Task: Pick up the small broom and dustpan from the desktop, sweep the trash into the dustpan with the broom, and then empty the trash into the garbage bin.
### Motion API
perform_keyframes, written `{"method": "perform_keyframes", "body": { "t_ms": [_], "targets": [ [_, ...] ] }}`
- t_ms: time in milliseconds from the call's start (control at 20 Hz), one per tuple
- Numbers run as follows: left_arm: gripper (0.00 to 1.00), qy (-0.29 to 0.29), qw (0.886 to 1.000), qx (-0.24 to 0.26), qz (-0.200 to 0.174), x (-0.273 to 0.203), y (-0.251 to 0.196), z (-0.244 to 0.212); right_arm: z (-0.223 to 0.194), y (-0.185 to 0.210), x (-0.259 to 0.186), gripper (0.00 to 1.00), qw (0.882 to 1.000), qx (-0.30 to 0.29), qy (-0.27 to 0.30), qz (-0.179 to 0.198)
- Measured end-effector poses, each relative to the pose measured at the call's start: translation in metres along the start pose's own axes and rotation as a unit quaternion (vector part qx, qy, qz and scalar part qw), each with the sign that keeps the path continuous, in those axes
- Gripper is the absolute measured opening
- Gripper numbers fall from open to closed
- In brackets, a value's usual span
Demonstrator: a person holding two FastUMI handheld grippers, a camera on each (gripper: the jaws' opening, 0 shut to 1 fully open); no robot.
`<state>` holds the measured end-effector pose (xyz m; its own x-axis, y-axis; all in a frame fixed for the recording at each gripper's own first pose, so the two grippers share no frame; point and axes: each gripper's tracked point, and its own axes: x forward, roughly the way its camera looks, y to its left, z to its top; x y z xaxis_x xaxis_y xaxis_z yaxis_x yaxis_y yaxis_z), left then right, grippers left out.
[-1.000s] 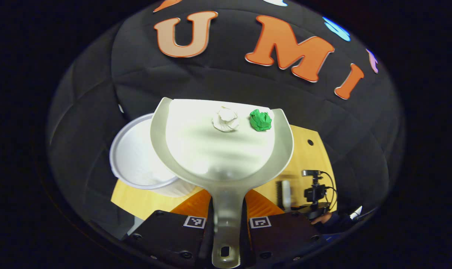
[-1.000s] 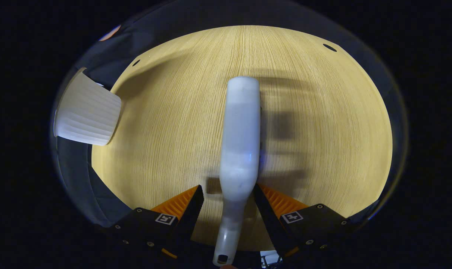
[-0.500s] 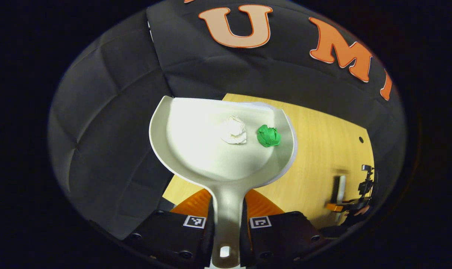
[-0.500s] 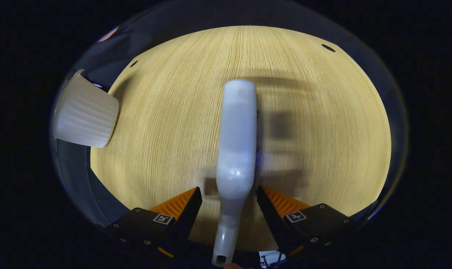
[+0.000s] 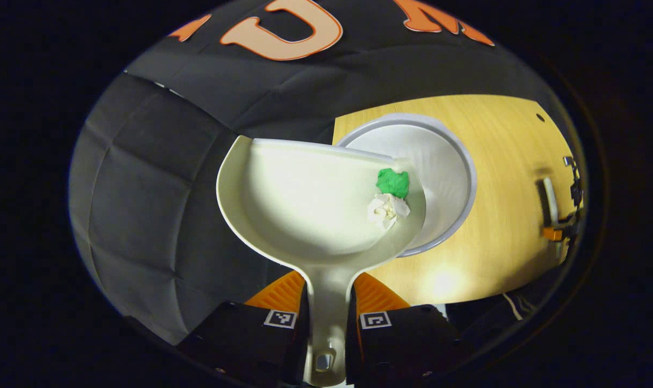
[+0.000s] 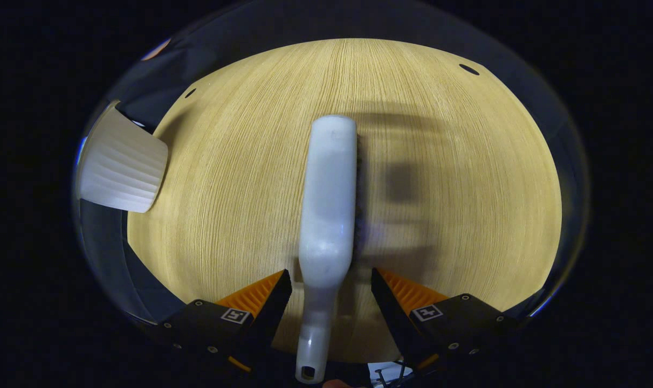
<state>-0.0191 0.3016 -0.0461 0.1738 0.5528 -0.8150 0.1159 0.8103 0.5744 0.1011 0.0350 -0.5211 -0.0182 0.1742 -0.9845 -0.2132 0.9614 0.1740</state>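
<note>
In the left gripper view, the left gripper (image 5: 327,302) clamps both fingers on the handle of the pale dustpan (image 5: 304,205) at frame centre; a green paper wad (image 5: 393,182) and a white paper wad (image 5: 387,210) sit at the pan's right wall, over the rim of the white garbage bin (image 5: 445,161) — centre right on the wooden desktop (image 5: 499,237). In the right gripper view, the right gripper (image 6: 330,293) stands with fingers spread, the small broom (image 6: 329,205) lying between them at centre — contact with the fingers cannot be told.

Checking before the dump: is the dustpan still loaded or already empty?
Still loaded: the green wad and white wad sit inside the dustpan, by its side rim above the bin.
</note>
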Motion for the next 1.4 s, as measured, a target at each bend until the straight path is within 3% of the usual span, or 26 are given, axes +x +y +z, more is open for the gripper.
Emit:
{"method": "perform_keyframes", "body": {
  "t_ms": [150, 250, 350, 450, 550, 650, 700, 800, 900, 1000, 1150, 1400],
  "targets": [
    [0.28, 0.0, 0.99, 0.119, 0.073, -0.005, 0.021, 0.008, 0.001, 0.001, 0.0, 0.93, 1.0, 0.0, -0.001, 0.003],
    [0.28, 0.002, 0.981, 0.164, 0.103, -0.006, 0.025, 0.007, 0.001, 0.001, 0.0, 0.93, 1.0, -0.001, -0.001, 0.004],
    [0.28, 0.0, 0.963, 0.231, 0.14, -0.013, 0.036, 0.009, 0.0, 0.001, 0.0, 0.93, 1.0, 0.0, 0.0, 0.006],
    [0.28, -0.008, 0.937, 0.295, 0.186, -0.02, 0.049, 0.015, 0.0, 0.001, -0.001, 0.93, 1.0, 0.0, -0.001, 0.008],
    [0.28, -0.01, 0.93, 0.307, 0.201, -0.018, 0.05, 0.016, 0.0, 0.001, -0.001, 0.94, 1.0, 0.0, -0.002, 0.007],
    [0.28, -0.019, 0.94, 0.274, 0.203, -0.012, 0.049, 0.017, -0.001, 0.002, -0.001, 0.94, 1.0, -0.001, -0.003, 0.009],
    [0.28, -0.024, 0.953, 0.237, 0.19, -0.011, 0.044, 0.016, -0.001, 0.002, 0.0, 0.94, 1.0, 0.002, -0.002, 0.01],
    [0.28, -0.05, 0.983, 0.123, 0.126, -0.001, 0.017, 0.021, -0.002, 0.003, -0.001, 0.94, 1.0, 0.008, -0.004, 0.014],
    [0.28, -0.086, 0.996, 0.012, 0.038, 0.008, -0.03, 0.034, -0.003, 0.002, -0.002, 0.94, 1.0, 0.014, -0.002, 0.015],
    [0.28, -0.12, 0.991, -0.057, -0.034, 0.007, -0.067, 0.054, 0.001, 0.004, -0.005, 0.94, 1.0, 0.019, -0.009, 0.018],
    [0.28, -0.169, 0.974, -0.104, -0.104, -0.01, -0.133, 0.087, 0.004, 0.005, -0.008, 0.94, 0.999, 0.022, -0.017, 0.019],
    [0.28, -0.214, 0.942, -0.098, -0.238, -0.043, -0.255, 0.148, -0.001, 0.004, -0.014, 0.94, 1.0, 0.015, -0.019, 0.014]
  ]
}}
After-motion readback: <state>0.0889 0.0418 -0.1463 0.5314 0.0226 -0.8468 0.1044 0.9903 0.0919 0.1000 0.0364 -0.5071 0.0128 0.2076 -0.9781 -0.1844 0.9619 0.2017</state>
